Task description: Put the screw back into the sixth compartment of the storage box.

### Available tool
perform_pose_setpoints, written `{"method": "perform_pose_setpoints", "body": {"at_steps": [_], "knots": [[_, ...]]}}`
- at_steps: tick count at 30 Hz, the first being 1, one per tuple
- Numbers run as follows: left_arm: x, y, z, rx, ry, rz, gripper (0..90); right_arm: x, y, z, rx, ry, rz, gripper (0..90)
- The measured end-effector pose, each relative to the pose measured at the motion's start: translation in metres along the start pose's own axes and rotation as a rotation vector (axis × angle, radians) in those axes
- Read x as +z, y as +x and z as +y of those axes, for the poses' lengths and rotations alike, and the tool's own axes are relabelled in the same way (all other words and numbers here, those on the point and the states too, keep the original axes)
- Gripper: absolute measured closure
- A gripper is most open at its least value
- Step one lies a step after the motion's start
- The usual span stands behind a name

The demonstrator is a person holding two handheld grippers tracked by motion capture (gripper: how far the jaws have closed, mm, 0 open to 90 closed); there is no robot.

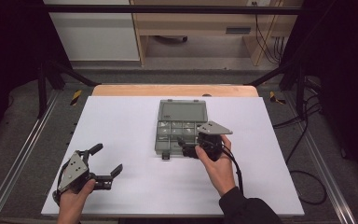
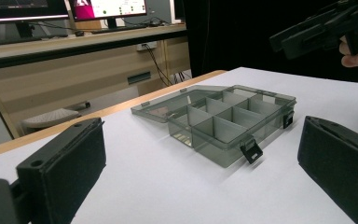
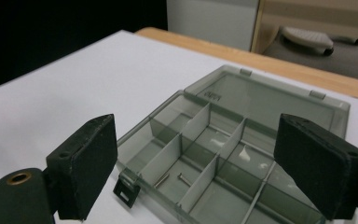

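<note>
The compartment box [image 1: 182, 126] lies open, lid flat, for loading; the right gripper [image 1: 189, 148] hovers above with jaws apart (2 pins [image 3: 171, 178] inside), while the left gripper [image 1: 106, 163] rests, spread and empty, on the tabletop [image 1: 121, 121].

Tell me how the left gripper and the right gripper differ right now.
The left gripper sits near the table's front left, far from the compartment box; the right gripper hovers at the box's front edge. The left aims across the white table; the right looks down into the compartments. Both are open and empty.
</note>
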State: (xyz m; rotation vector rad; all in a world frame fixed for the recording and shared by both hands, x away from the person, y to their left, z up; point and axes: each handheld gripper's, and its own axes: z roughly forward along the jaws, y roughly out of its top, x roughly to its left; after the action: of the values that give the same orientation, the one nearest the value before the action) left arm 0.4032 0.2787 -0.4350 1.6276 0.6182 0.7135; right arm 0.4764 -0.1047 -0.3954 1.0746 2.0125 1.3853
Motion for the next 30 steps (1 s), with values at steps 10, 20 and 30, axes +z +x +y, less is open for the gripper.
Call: {"method": "perform_pose_setpoints", "body": {"at_steps": [10,20,30], "knots": [[0.001,-0.001,0.000,-0.007,-0.004,0.000,0.7,-0.019,-0.010,-0.006,-0.037,-0.066,-0.047,10.7],[-0.001,0.000,0.000,0.001,0.003,-0.002,0.6,-0.030,-0.018,-0.015,-0.039,-0.092,-0.047,10.4],[0.000,0.000,0.000,-0.001,0.002,-0.003,0.6,-0.047,-0.028,-0.020,-0.024,-0.160,-0.054,10.2]]}}
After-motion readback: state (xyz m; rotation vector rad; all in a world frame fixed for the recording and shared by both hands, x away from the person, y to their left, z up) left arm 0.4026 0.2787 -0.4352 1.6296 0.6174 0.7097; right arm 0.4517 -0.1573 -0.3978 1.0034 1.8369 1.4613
